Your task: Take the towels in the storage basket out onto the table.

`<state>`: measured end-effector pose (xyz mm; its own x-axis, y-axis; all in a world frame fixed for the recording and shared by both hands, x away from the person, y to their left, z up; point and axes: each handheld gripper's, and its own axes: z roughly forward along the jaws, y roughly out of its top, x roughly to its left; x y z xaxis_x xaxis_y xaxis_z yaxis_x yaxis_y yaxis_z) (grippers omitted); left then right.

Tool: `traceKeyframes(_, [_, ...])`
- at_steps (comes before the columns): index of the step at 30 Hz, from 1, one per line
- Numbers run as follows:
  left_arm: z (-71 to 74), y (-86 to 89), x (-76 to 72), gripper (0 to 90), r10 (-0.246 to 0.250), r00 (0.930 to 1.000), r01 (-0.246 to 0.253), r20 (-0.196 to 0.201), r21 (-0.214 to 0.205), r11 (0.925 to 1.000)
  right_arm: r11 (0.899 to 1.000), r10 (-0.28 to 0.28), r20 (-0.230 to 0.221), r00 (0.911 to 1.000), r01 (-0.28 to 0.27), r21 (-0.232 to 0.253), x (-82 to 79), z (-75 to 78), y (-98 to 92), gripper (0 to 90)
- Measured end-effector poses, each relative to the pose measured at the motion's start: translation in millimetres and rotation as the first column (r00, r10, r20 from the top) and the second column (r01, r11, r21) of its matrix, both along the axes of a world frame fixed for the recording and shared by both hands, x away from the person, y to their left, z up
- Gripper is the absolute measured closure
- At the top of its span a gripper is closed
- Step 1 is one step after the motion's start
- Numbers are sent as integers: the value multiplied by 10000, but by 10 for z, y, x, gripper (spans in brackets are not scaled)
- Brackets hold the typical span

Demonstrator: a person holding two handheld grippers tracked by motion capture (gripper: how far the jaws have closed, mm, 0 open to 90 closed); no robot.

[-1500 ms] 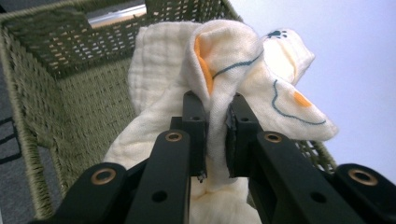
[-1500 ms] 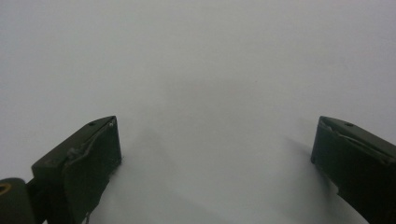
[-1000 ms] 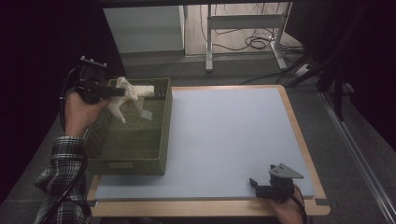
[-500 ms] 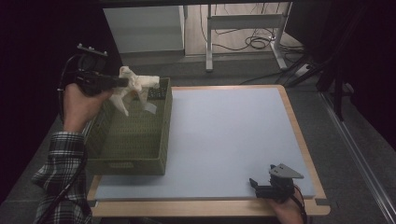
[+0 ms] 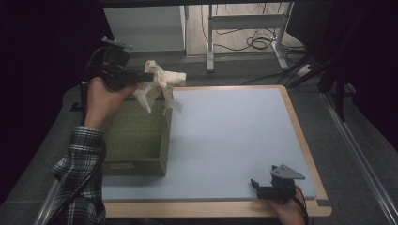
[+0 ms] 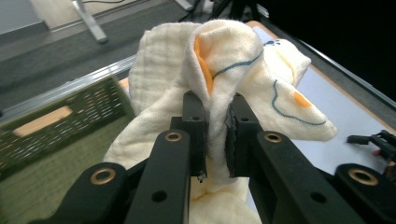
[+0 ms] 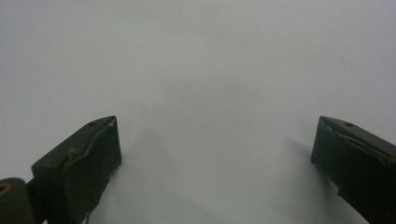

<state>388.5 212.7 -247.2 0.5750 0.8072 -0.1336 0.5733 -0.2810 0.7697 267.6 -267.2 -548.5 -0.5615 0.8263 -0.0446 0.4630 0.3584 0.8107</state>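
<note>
Left gripper [image 6: 215, 135]: jaws clamped on a fold of the cream cloth [image 6: 224, 70].
Cloth: hanging above the far rim of the green basket [image 5: 141, 140].
Right gripper [image 5: 274, 187]: jaws apart, nothing between them, resting at the near edge of the bench [image 5: 234, 136].
Progress: cloth lifted clear of the basket; laying it on the bench remains.

Table and room around the work

A pale blue mat [image 5: 230, 140] covers the wooden-edged table [image 5: 300, 140]. A green woven basket [image 5: 141, 140] stands on the mat's left side. Beyond the far edge, on the grey floor, stand a white cabinet [image 5: 145, 28] and a metal desk frame [image 5: 244, 35], with black cables [image 5: 256, 42] lying between its legs.
</note>
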Motion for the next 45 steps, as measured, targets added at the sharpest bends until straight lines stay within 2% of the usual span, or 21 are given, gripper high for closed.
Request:
traceKeyframes(1, [0, 0, 0, 809, 0, 10000, 0, 0, 0, 10000, 10000, 0, 0, 10000, 0, 0, 0, 0, 0, 15])
traceKeyframes(6, [-55, -279, 77, 809, -544, 9985, 544, 29, 26, 9985, 10000, 7, -13, 10000, -7, 12, -1, 1, 0, 15])
traceKeyframes(13, [-158, -543, 158, 808, -1074, 9942, 1074, -7, 45, 9942, 10000, 3, -24, 10000, -3, 21, -2, 1, 1, 15])
traceKeyframes(14, [-204, -640, 181, 807, -1228, 9924, 1228, -56, 69, 9924, 10000, 3, -25, 10000, -3, 22, -2, 1, 1, 15])
traceKeyframes(15, [-204, -640, 181, 808, -1228, 9924, 1228, -56, 69, 9924, 10000, 3, -25, 10000, -3, 22, -2, 1, 1, 15])
traceKeyframes(18, [-310, -833, 230, 807, -1528, 9882, 1528, -139, -20, 9883, 10000, 2, -29, 10000, -2, 22, -2, 1, 1, 15])
traceKeyframes(24, [-510, -1111, 308, 808, -2033, 9786, 2040, -319, 196, 9788, 10000, 3, -29, 10000, -2, 22, -1, 1, 0, 15])
traceKeyframes(25, [-510, -1111, 308, 808, -2033, 9786, 2040, -319, 196, 9788, 10000, -2, -41, 10000, 2, 26, -2, 1, 1, 15])
traceKeyframes(26, [-587, -1205, 319, 808, -2168, 9758, 2177, -280, 324, 9755, 10000, -1, -34, 10000, 1, 21, -2, 2, 0, 15])
traceKeyframes(29, [-672, -1291, 329, 808, -2321, 9723, 2329, -264, 326, 9719, 10000, 0, -32, 10000, 0, 18, -2, 1, 0, 15])
traceKeyframes(30, [-767, -1374, 332, 808, -2395, 9705, 2404, -268, 394, 9699, 10000, 2, -31, 10000, -2, 18, -2, 1, 0, 15])
traceKeyframes(31, [-767, -1374, 332, 807, -2395, 9705, 2404, -268, 394, 9699, 10000, 2, -31, 10000, -2, 18, -2, 1, 0, 15])
traceKeyframes(32, [-874, -1458, 339, 808, -2399, 9704, 2408, -268, 389, 9698, 10000, -6, -18, 10000, 6, 30, -1, 0, 1, 15])
traceKeyframes(34, [-971, -1518, 346, 807, -2456, 9691, 2466, -247, 549, 9676, 10000, -5, -8, 10000, 5, 27, 0, -1, 1, 15])
traceKeyframes(36, [-1072, -1571, 356, 807, -2457, 9690, 2467, -257, 486, 9679, 10000, -8, -15, 10000, 8, 32, -1, -1, 1, 15])
traceKeyframes(37, [-1072, -1571, 356, 807, -2457, 9690, 2467, -257, 486, 9679, 10000, -8, -15, 10000, 8, 32, -1, -1, 1, 15])
traceKeyframes(38, [-1180, -1629, 365, 807, -2514, 9675, 2524, -267, 456, 9666, 10000, -18, -18, 10000, 18, 34, -1, 0, 1, 15])
traceKeyframes(39, [-1180, -1629, 365, 806, -2514, 9675, 2524, -267, 456, 9666, 10000, -15, -14, 10000, 15, 30, -1, -1, 1, 15])
traceKeyframes(40, [-1294, -1697, 369, 806, -2566, 9661, 2577, -267, 494, 9650, 10000, -16, -11, 10000, 16, 28, -1, -1, 1, 15])
traceKeyframes(44, [-1541, -1844, 372, 802, -2672, 9631, 2686, -313, 608, 9613, 10000, -8, -15, 10000, 8, 28, -1, -1, 1, 15])
traceKeyframes(45, [-1541, -1844, 372, 801, -2672, 9631, 2686, -313, 608, 9613, 10000, -6, -2, 10000, 6, 19, 0, -1, 0, 15])
